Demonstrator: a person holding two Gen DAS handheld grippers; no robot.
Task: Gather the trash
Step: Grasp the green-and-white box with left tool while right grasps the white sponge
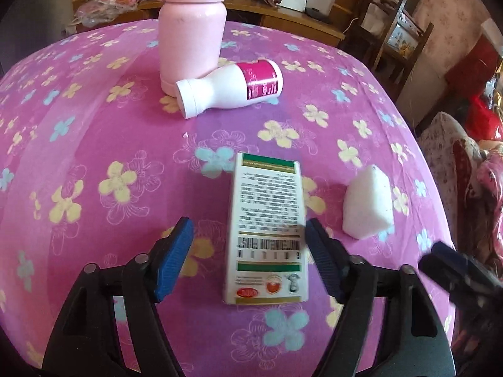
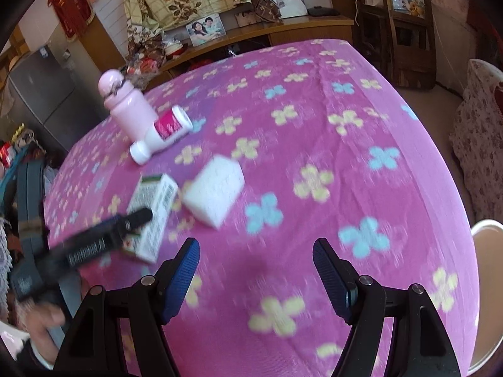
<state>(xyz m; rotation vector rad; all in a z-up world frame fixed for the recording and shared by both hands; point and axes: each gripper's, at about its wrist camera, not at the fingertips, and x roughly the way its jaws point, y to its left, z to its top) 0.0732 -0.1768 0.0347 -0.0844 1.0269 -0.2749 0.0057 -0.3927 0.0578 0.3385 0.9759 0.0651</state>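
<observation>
The left gripper (image 1: 246, 249) has its blue-padded fingers spread wide on both sides of the white rectangular cardboard box with green stripes and a barcode (image 1: 267, 226), which lies flat on the pink tablecloth with yellow and blue flowers (image 1: 94, 144); whether the pads touch the box I cannot tell. At 2 o'clock from the box, near it, sits a white foam block (image 1: 367, 202). The right gripper (image 2: 256, 278) hangs over bare cloth, fingers wide apart and holding nothing. Farther, at 12 o'clock, a white plastic bottle with magenta label (image 1: 232, 88) lies on its side against an upright pale pink flask (image 1: 191, 34).
</observation>
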